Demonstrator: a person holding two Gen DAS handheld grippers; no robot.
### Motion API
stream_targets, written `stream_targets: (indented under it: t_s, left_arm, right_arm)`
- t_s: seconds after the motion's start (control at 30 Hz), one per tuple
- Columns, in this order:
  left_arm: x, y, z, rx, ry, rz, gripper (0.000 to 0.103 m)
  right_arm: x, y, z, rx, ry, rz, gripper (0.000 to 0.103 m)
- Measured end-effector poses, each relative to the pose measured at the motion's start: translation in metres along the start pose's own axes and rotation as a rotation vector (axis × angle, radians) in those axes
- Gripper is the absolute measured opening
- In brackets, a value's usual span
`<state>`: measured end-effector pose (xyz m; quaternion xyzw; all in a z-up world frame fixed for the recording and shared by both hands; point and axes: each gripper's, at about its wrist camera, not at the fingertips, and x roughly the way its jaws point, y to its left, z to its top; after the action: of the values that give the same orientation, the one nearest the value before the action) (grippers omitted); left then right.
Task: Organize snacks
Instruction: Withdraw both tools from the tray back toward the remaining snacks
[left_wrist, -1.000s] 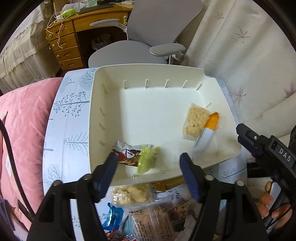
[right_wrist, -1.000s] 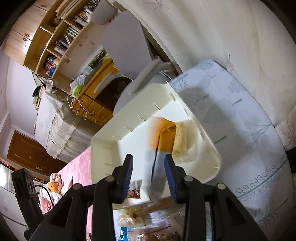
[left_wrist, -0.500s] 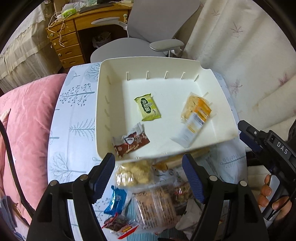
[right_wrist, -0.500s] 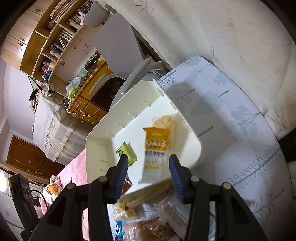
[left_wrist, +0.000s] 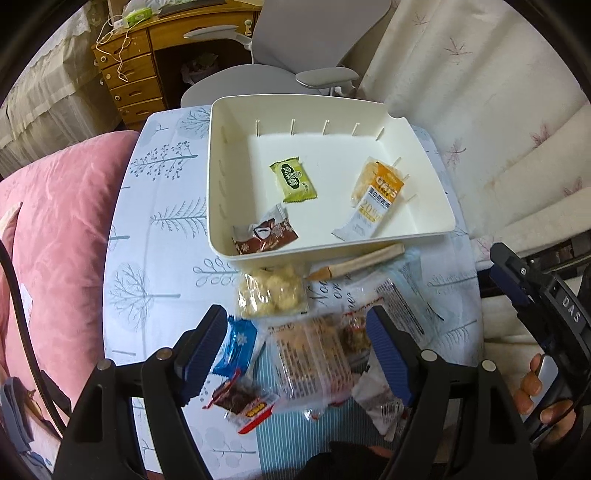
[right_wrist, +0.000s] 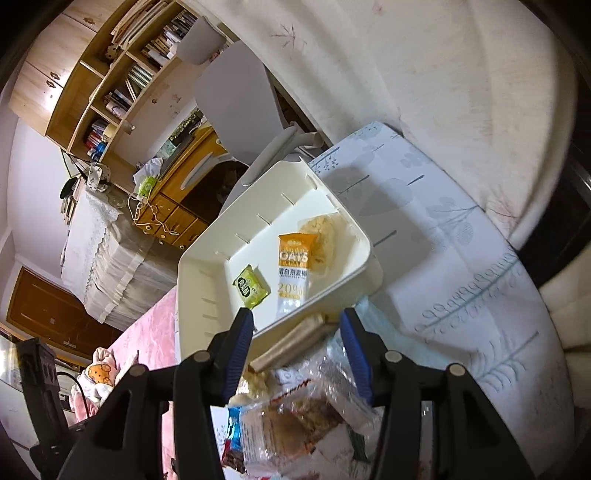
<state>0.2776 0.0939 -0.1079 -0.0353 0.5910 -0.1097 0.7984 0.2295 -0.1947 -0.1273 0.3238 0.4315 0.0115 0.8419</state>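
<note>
**A:** What is different from a second ago?

**B:** Two packets were still tumbling into the white bin (left_wrist: 424, 236) then. Now the green packet (left_wrist: 293, 179) lies flat near the bin's middle, the brown packet (left_wrist: 264, 236) against its near wall, and the orange oat bar (left_wrist: 376, 195) leans along its right wall, overlapping the clear-wrapped cracker (right_wrist: 325, 243) already there. Both grippers have drawn back from the bin to the heap just in front of it.

**A:** And the tongs?

**B:** The left gripper (left_wrist: 295, 354) is spread wide and opening further, nothing pinched; it hovers over the clear biscuit pack (left_wrist: 310, 358), with the blue packet (left_wrist: 236, 345) beside its left pad. The right gripper (right_wrist: 295, 347) is also opening, nothing gripped, framing the tan stick pack (right_wrist: 291, 347) that touches the bin's near wall.

**A:** Meaning?

**B:** Four snacks are in the bin; the heap outside it remains. The drop looks complete, and each gripper seems lined up for a fresh pick.
</note>
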Motion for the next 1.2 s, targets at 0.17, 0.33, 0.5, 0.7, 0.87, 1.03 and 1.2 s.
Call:
stream_targets:
  t_s: [0.17, 0.33, 0.5, 0.7, 0.87, 1.03, 1.2]
  left_arm:
    - [-0.015, 0.005, -0.014, 0.046, -0.029, -0.030, 0.077]
    - [-0.036, 0.008, -0.034, 0.123, -0.088, -0.051, 0.077]
    - [-0.047, 0.014, -0.053, 0.183, -0.090, -0.078, 0.077]
    - [-0.047, 0.022, -0.079, 0.250, -0.039, -0.138, 0.077]
    - [-0.045, 0.027, -0.099, 0.305, 0.005, -0.166, 0.079]
    - [-0.041, 0.029, -0.116, 0.375, 0.047, -0.180, 0.080]
    - [-0.035, 0.028, -0.125, 0.424, 0.081, -0.190, 0.080]
  right_arm:
    - [-0.026, 0.008, -0.022, -0.012, -0.037, -0.029, 0.052]
    - [-0.049, 0.016, -0.049, -0.018, -0.063, -0.066, 0.053]
    - [-0.069, 0.021, -0.080, 0.002, -0.089, -0.104, 0.055]
    - [-0.090, 0.026, -0.123, 0.018, -0.116, -0.162, 0.055]
    - [-0.102, 0.023, -0.159, 0.064, -0.132, -0.213, 0.055]
    - [-0.108, 0.021, -0.198, 0.084, -0.147, -0.266, 0.056]
    - [-0.104, 0.016, -0.227, 0.111, -0.151, -0.294, 0.056]
